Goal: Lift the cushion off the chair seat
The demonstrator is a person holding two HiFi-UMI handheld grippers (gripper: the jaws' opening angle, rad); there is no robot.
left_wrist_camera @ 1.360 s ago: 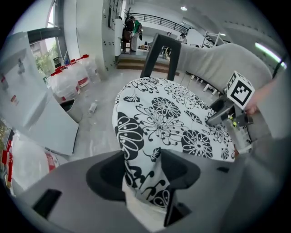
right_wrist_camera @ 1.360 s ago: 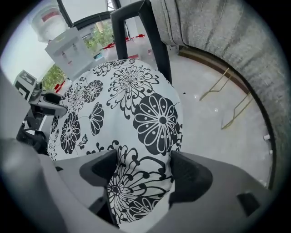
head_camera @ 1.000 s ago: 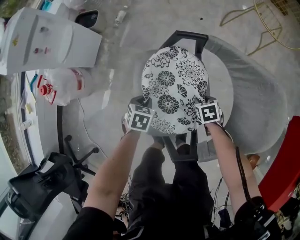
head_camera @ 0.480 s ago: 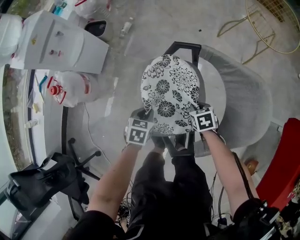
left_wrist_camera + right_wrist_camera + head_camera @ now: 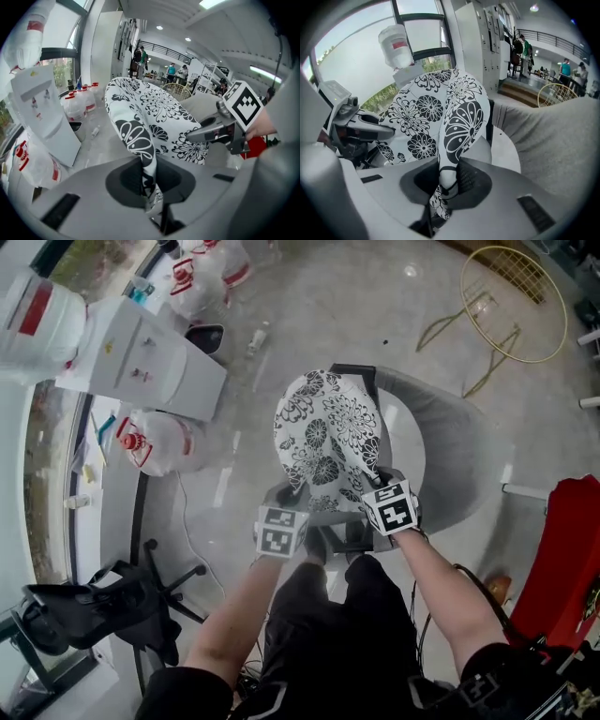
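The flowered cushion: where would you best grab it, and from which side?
By its thin near edge, from the front of the chair, one gripper per side. The cushion is a soft, flat round pad, so only its rim fits between jaws; left gripper and right gripper pinch it there.

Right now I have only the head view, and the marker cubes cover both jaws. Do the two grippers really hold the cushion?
Observer: The left gripper view shows the left gripper shut on the cushion, with its edge pinched between the pads.
Operator: And the right one?
Observer: The right gripper is shut on the cushion's edge too. Its jaws have just been closing, and the fabric is bunched between them.
Operator: Is somebody close to the chair?
Observer: The left gripper view shows people only far behind, none beside the chair.
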